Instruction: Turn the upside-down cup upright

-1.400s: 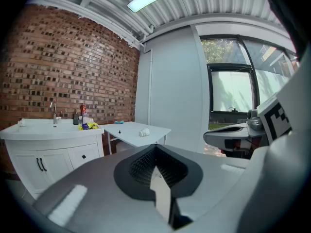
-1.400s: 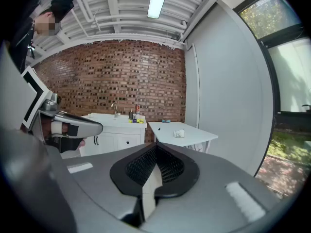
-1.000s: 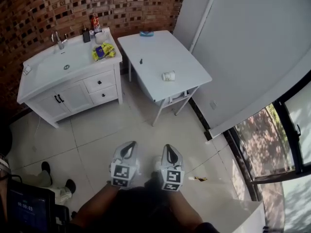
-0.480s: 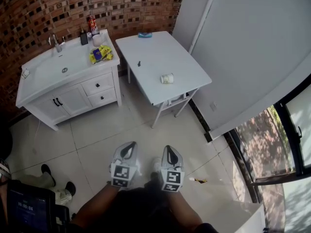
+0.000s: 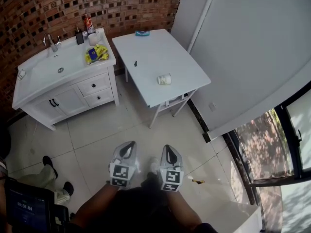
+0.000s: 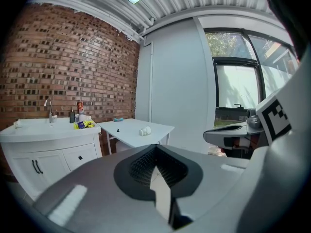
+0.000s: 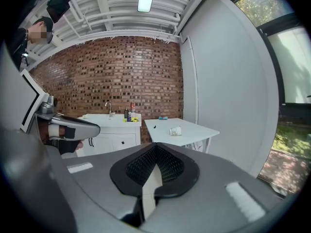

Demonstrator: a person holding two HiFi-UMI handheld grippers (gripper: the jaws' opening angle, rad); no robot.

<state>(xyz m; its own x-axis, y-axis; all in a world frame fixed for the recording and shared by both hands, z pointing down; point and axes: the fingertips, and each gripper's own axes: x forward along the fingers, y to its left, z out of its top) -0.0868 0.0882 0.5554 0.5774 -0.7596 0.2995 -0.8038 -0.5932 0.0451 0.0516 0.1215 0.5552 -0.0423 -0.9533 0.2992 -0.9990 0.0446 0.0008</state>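
Open tile floor (image 5: 97, 130) btwn grippers & white table (image 5: 146, 52) at 12; vanity (image 5: 73, 67) at 10, window (image 5: 272, 144) at 3. Cup (image 5: 164, 79) lies on its side nr table's near edge, long axis approx 9–3, mouth end unclear. Left gripper (image 5: 129, 147) & right gripper (image 5: 169, 149): jaws together, empty. Brick wall (image 5: 48, 4) behind.

the head view looks steeply down; both gripper views look roughly level; all share the distant table (image 5: 146, 52) and cup (image 5: 164, 79).
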